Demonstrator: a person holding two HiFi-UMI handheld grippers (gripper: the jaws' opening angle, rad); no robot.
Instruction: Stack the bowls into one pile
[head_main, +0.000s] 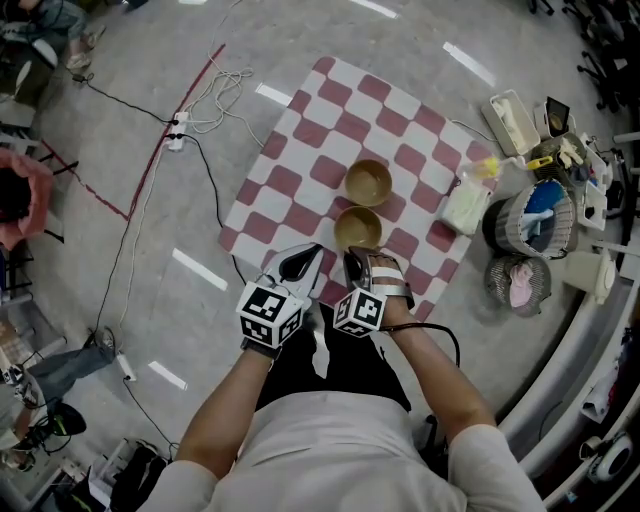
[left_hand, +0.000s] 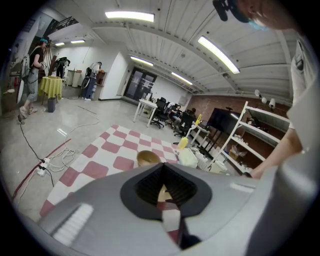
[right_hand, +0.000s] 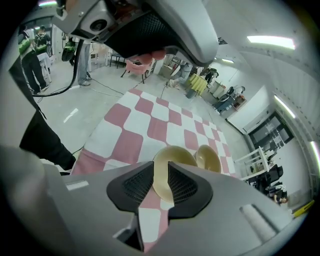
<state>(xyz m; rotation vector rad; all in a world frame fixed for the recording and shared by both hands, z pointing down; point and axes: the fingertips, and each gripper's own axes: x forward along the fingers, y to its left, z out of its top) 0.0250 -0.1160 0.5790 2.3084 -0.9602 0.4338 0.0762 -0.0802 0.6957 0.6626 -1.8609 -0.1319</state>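
Note:
Two tan bowls sit on a red-and-white checked mat (head_main: 300, 140): the near bowl (head_main: 358, 228) and the far bowl (head_main: 368, 183), side by side and apart. My right gripper (head_main: 358, 256) is at the near bowl's front rim. Its jaws stand a narrow gap apart, and the near bowl (right_hand: 172, 157) shows through that gap, resting on the mat. I cannot tell whether the pads touch it. My left gripper (head_main: 310, 252) hovers over the mat's front edge, left of the near bowl, its fingertips together with nothing between them. The far bowl (left_hand: 148, 158) shows beyond the left gripper (left_hand: 163, 167).
Right of the mat stand a white bottle pack (head_main: 466, 203), a grey basket (head_main: 538, 218) and a small bin (head_main: 518, 283). A power strip (head_main: 176, 130) and cables lie on the floor to the left. Shelves run along the right side.

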